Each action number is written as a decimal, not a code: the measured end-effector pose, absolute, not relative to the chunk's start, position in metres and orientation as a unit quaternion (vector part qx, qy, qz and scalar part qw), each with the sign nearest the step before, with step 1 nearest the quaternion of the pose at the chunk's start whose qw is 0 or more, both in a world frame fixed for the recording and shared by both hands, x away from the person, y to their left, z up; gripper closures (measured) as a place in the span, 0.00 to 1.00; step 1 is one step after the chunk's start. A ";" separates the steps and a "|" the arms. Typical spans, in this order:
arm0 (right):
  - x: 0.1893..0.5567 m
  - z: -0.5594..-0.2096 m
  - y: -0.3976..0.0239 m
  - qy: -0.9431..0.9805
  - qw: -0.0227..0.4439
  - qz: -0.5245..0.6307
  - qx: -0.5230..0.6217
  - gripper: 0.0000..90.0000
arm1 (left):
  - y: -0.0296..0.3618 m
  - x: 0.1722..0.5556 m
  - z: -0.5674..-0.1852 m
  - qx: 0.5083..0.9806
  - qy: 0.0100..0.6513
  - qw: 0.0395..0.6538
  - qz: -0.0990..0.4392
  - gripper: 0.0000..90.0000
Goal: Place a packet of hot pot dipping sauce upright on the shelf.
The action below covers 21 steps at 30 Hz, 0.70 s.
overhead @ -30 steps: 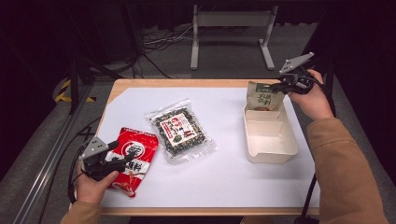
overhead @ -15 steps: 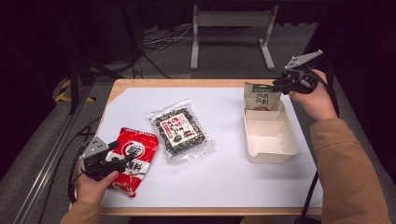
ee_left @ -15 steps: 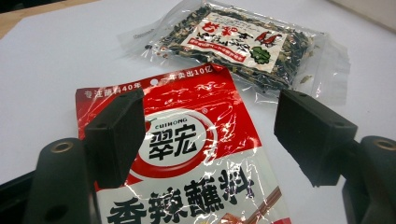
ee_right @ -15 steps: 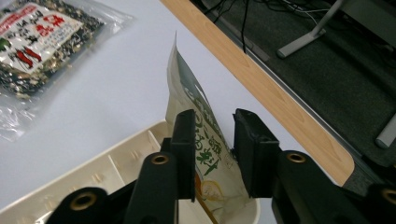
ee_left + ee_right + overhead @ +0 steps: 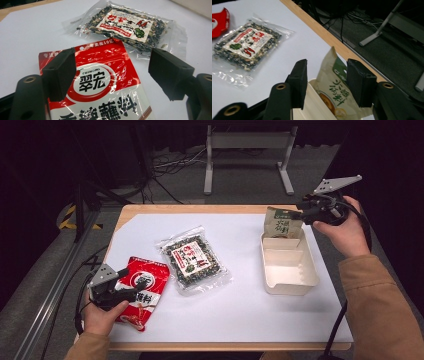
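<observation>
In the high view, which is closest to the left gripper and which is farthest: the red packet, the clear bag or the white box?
1. Red packet: right under the left gripper, at the near left.
2. Clear bag: in the middle of the table.
3. White box: far across, on the right side.

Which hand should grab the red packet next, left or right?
Left. The left gripper hangs open right over the red packet; the right gripper is across the table by the beige tray.
</observation>
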State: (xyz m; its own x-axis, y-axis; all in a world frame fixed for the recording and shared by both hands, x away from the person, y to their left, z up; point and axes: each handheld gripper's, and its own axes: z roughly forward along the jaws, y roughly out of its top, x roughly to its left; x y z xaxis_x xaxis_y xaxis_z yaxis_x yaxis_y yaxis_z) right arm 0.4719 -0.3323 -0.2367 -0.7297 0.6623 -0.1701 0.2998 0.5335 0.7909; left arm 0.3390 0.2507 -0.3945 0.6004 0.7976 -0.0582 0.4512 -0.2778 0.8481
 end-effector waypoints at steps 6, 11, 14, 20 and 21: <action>0.449 -0.233 -0.316 0.839 0.206 0.424 0.270 0.55 | 0.255 0.339 -0.390 0.775 0.404 0.448 0.188 0.23; 0.431 -0.235 -0.305 0.831 0.187 0.453 0.262 0.54 | 0.258 0.340 -0.384 0.779 0.402 0.444 0.187 0.23; 0.424 -0.238 -0.301 0.826 0.182 0.464 0.262 0.53 | 0.258 0.341 -0.382 0.783 0.396 0.440 0.190 0.22; 0.401 -0.249 -0.291 0.814 0.176 0.489 0.260 0.48 | 0.260 0.345 -0.376 0.791 0.396 0.427 0.186 0.19; 0.399 -0.250 -0.290 0.811 0.176 0.493 0.260 0.48 | 0.261 0.346 -0.373 0.790 0.396 0.429 0.185 0.19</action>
